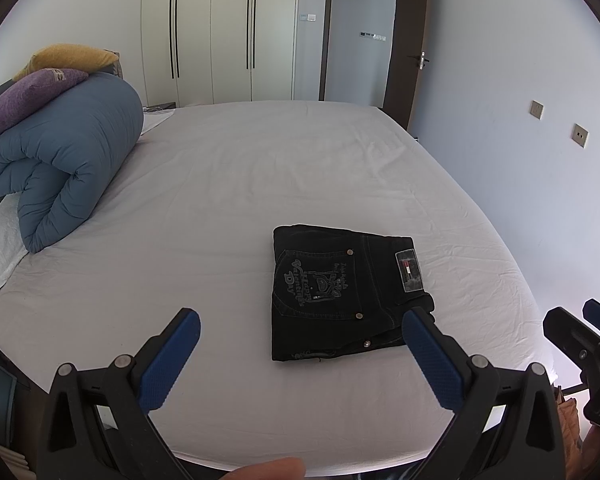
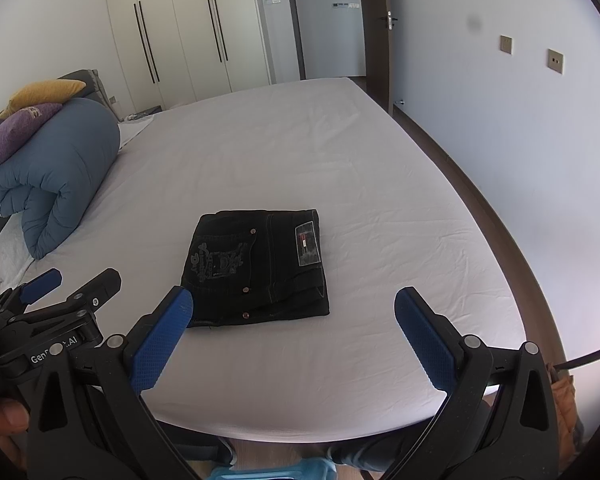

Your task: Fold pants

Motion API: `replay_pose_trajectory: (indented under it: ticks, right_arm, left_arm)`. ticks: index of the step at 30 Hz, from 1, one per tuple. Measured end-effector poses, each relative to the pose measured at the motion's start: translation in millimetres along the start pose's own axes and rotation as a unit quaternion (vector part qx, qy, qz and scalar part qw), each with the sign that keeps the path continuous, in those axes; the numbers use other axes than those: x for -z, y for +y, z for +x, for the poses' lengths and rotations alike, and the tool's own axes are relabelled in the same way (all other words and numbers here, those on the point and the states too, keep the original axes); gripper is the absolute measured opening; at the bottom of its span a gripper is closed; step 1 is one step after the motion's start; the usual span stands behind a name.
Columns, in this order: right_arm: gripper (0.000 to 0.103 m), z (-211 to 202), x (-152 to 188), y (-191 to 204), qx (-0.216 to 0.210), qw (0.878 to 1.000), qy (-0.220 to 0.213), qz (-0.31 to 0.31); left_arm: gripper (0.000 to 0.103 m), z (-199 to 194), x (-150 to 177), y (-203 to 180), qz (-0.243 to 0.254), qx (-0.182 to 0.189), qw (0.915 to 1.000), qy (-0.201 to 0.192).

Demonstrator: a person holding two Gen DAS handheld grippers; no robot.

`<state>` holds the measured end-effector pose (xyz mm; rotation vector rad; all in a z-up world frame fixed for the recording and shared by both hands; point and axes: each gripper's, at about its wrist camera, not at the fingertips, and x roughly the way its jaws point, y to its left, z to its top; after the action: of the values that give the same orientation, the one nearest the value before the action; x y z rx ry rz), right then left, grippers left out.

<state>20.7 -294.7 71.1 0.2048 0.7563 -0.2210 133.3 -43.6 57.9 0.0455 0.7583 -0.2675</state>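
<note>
Black pants (image 1: 346, 294) lie folded into a small square on the white bed (image 1: 220, 184), close to the near edge. One back pocket with pale stitched letters faces up, and a small label sits by the waistband.

From the left wrist view, the left tongs (image 1: 300, 328) hang over the near edge of the bed with their two blue pads wide apart and nothing between them. The right pad covers the near right corner of the pants in this view. Part of the right tongs (image 1: 580, 332) peeks in at the far right. A fingertip shows at the bottom edge.

From the right wrist view, the right tongs (image 2: 294, 306) are also wide apart and hold nothing. Their left pad sits in front of the near left corner of the pants. Only this view shows the floor strip beside the bed, and the person's legs below the bed edge. The left tongs (image 2: 70, 278) show at the left side, and they are apart too.

A rolled blue blanket (image 1: 66, 160) lies at the left side of the bed, well apart from the pants. A purple pillow (image 1: 26, 96) and a yellow pillow (image 1: 66, 58) rest on top of it. A white wardrobe (image 1: 220, 28) and an open door (image 1: 414, 40) stand behind the bed.
</note>
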Motion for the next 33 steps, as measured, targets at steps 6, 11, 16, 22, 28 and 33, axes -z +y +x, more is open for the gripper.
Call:
replay_pose_trajectory:
  ticks: [6, 11, 16, 22, 28, 33]
  right_arm:
    - [0.103, 0.8, 1.1, 0.6, 0.0, 1.0, 0.001, 0.0]
    - [0.103, 1.8, 2.3, 0.9, 0.0, 1.0, 0.002, 0.001]
    - [0.103, 3.6, 4.2, 1.3, -0.001, 1.0, 0.004, 0.0]
    - [0.103, 4.9, 5.7, 1.3, -0.002, 1.0, 0.005, 0.001]
    - [0.103, 5.2, 6.3, 1.3, -0.002, 1.0, 0.005, 0.001]
    - [0.103, 5.3, 7.1, 1.4, -0.002, 1.0, 0.006, 0.001]
  left_arm:
    - [0.103, 0.0, 1.4, 1.1, 0.0, 0.0, 1.0, 0.0]
    - [0.103, -0.1, 2.0, 2.5, 0.0, -0.001, 1.0, 0.001]
    - [0.103, -0.2, 2.1, 3.1, 0.0, -0.001, 1.0, 0.001]
    - [0.103, -0.5, 2.4, 4.2, 0.001, -0.001, 1.0, 0.001]
    - [0.103, -0.4, 2.7, 5.0, 0.001, -0.001, 1.0, 0.001]
    - [0.103, -0.2, 3.0, 4.5, 0.001, -0.001, 1.0, 0.002]
